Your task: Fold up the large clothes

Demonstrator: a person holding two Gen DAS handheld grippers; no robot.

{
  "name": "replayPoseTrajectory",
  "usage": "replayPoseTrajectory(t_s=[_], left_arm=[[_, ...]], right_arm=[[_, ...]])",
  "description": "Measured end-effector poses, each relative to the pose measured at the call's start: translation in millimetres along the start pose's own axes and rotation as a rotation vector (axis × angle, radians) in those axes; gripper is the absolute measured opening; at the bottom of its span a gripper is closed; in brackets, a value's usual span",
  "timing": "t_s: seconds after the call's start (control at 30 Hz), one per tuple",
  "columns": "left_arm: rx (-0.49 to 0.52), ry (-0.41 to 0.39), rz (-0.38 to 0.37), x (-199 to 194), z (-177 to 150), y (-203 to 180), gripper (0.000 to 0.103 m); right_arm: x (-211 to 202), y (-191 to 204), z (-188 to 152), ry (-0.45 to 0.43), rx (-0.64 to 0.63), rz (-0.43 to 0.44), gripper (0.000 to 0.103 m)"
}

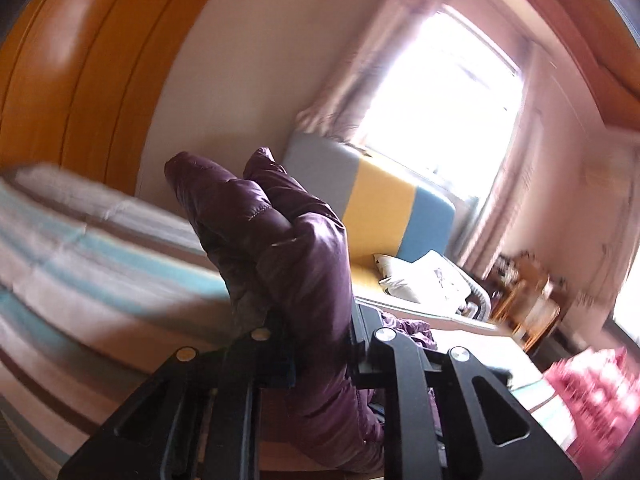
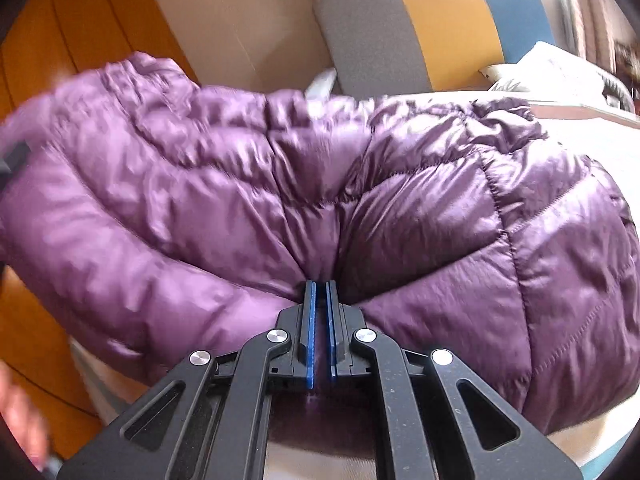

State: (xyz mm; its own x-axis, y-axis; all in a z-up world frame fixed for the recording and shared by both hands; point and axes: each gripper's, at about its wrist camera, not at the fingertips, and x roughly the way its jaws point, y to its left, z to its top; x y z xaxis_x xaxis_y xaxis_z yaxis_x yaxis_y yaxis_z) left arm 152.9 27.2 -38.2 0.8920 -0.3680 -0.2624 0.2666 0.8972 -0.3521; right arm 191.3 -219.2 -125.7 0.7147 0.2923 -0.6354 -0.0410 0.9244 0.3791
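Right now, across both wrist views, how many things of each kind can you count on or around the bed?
Purple puffer jacket: 1
Hand-held gripper: 2 (left hand-held gripper, right hand-held gripper), both shut on the jacket
Grey, yellow and blue headboard: 1
White pillow: 1
Striped folded blanket: 1
Total: 6

The left gripper (image 1: pixel 308 340) clamped a fold of purple puffer jacket (image 1: pixel 280 232), raised above a striped bed (image 1: pixel 80 240) near a bright window (image 1: pixel 448 92).
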Motion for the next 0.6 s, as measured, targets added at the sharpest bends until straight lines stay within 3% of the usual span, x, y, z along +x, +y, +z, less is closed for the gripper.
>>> replayPoseTrajectory(t_s=[0.1, 0.3, 0.4, 0.53, 0.6], left_arm=[[0.046, -0.012, -0.013, -4.5, 4.2, -10.6, 0.016], [0.177, -0.023, -0.027, -4.8, 8.3, -38.0, 0.016], [0.226, -0.019, -0.058, -1.0, 9.2, -63.3, 0.016], [0.268, 0.006, -0.107, 6.9, 10.5, -86.3, 0.016], [0.286, 0.028, -0.132, 11.9, 9.8, -97.4, 0.016]], right_arm=[[-29.0, -17.9, 2.9, -0.092, 0.040, -0.033, 0.005], [-56.1, -70.6, 8.4, -0.103, 0.113, -0.249, 0.005], [-38.0, -88.9, 6.9, -0.006, 0.145, -0.219, 0.005], [-35.9, -93.7, 3.9, -0.015, 0.140, -0.189, 0.005], [-47.3, -101.0, 1.0, -0.043, 0.195, -0.136, 0.005]])
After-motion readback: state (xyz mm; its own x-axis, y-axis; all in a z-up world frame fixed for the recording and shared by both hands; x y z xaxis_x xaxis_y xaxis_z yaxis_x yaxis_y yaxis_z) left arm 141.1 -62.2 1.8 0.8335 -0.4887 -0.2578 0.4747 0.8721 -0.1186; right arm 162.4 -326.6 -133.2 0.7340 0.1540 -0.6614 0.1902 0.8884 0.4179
